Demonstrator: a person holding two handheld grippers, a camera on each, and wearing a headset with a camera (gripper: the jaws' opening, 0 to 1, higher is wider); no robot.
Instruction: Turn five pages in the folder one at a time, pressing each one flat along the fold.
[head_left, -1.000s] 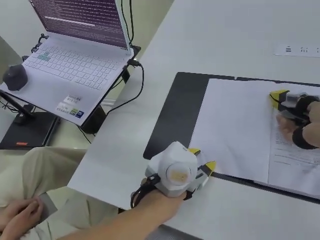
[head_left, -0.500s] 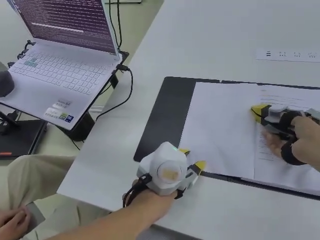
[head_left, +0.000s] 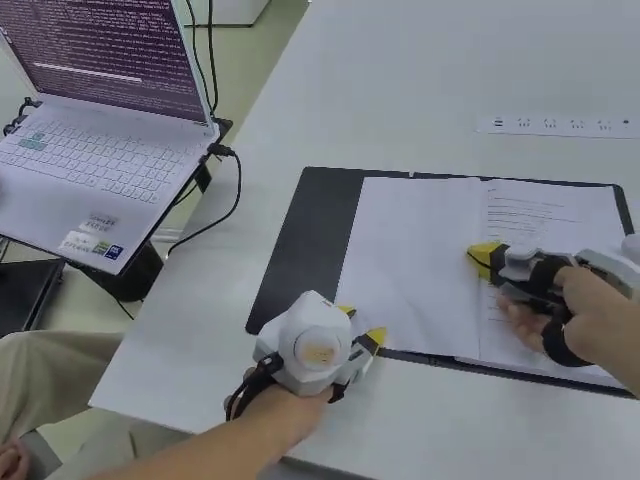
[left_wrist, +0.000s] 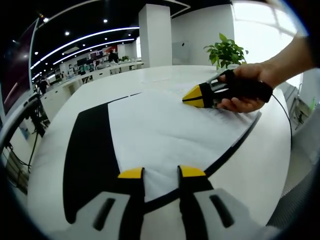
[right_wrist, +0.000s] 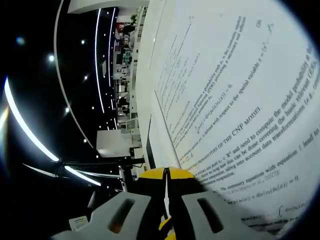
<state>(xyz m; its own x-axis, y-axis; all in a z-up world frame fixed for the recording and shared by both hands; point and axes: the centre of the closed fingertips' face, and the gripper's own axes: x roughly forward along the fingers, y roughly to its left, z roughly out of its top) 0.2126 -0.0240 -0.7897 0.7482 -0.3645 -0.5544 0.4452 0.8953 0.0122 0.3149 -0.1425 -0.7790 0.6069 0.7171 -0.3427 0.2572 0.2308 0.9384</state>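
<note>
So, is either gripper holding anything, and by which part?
Nothing held: right gripper, shut, rests on the printed page; left gripper, open, sits at edge of the blank page.

White yellow-tipped left hand-held gripper (head_left: 362, 326), black wrist strap (head_left: 246, 386), black-strapped right hand-held gripper (head_left: 481, 255), beige trousers (head_left: 48, 382)

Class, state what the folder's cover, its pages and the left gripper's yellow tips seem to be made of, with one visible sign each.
Folder cover: black, matte, lies flat; probably plastic or coated card.
Pages: thin white paper, matte, some bearing printed text.
Left gripper tips: smooth yellow with a soft sheen; plastic or rubber, unclear which.
</note>
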